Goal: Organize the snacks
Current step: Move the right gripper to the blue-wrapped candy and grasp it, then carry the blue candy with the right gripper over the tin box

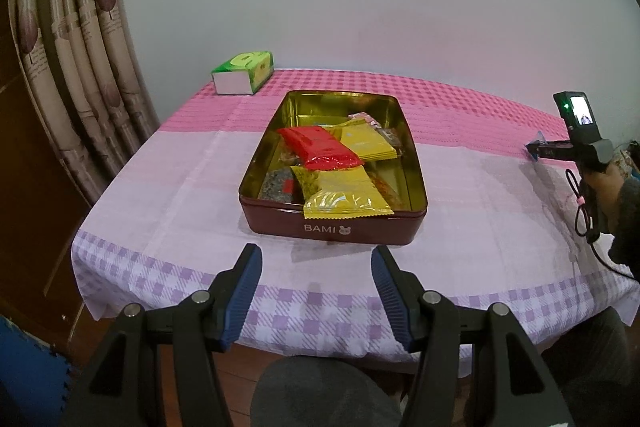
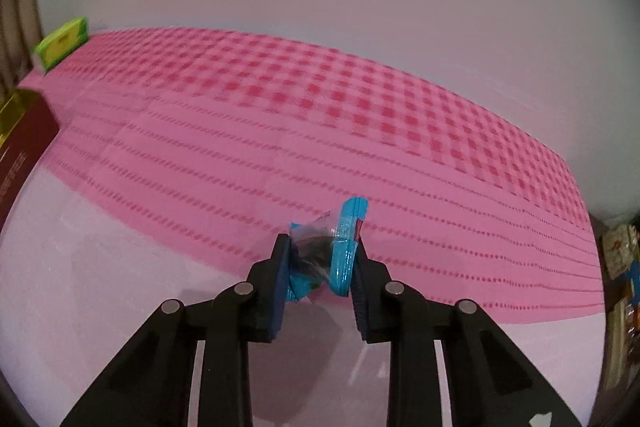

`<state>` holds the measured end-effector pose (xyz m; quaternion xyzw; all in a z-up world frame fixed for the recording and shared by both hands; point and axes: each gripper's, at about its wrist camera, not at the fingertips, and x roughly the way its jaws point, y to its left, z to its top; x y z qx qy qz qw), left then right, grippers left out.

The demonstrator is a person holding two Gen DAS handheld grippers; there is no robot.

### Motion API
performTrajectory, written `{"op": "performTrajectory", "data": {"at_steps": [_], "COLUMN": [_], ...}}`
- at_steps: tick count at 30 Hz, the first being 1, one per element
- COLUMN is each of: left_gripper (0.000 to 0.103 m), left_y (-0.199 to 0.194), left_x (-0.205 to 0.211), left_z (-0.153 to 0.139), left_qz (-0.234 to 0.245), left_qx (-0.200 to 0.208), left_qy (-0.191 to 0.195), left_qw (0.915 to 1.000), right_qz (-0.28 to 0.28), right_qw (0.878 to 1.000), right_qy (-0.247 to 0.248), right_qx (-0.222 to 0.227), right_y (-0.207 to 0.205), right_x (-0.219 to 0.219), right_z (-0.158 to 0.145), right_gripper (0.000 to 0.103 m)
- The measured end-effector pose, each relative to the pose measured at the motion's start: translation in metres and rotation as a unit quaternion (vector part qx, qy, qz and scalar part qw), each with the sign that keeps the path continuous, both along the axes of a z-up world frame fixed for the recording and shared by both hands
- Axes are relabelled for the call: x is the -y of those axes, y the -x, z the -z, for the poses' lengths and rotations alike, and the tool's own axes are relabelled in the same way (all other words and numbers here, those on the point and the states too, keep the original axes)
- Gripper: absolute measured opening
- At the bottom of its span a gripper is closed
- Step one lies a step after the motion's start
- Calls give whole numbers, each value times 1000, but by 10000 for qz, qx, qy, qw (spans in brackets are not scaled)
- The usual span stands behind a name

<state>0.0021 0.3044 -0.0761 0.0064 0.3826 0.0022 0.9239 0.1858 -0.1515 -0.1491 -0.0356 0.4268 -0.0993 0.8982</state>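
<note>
"BAMI" on maroon tin (image 1: 280, 223)

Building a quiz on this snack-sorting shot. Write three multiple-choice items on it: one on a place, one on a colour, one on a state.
1. Where is the tissue box?
A. inside the tin
B. on the table's far left corner
C. on the floor

2. What colour is the packet in the right gripper?
A. blue
B. green
C. white

3. How is the left gripper?
A. shut on a packet
B. open, nothing in it
C. inside the tin

Key: 1 B, it sits beyond the tin by the wall. 2 A, blue wrapper with a clear window is squeezed between the jaws. 3 B, its jaws stand apart in front of the tin with only cloth between them.
</note>
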Motion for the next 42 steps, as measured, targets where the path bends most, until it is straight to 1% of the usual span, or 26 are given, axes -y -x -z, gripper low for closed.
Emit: {"op": "performTrajectory", "data": {"at_steps": [6,11,16,21,28,36,42], "left_gripper": [58,58,58,58,58,58,58], "left_y": [2,7,12,16,24,26,26], "left_x": [6,7,0,-4,-8,-16,-18], "left_z": [-2,-8,-17,-24,-34,-40,-40], "left_qz": [63,68,-21,-89,-101,-159,-184], "left_qx": [78,212,366,521,685,756,766], "left_qy": [-141,-164,-35,113,272,459,514], "left_qw": [9999,9996,9993,9985,9972,9959,9956], "right_qz": [-2,130,69,-120,-238,-315,-379], "right_qw": [9996,9978,9948,9916,9890,9863,9847], "right_qy": [81,154,189,445,671,915,1028], "right_qx": [276,631,1001,1209,1296,1334,1352], "right_y": [30,63,82,93,101,103,101], "right_x": [-29,-58,-92,-127,-157,-177,-189], "right_z": [-39,-82,-118,-144,-159,-165,-166], "right_gripper": [24,24,24,24,24,24,24]}}
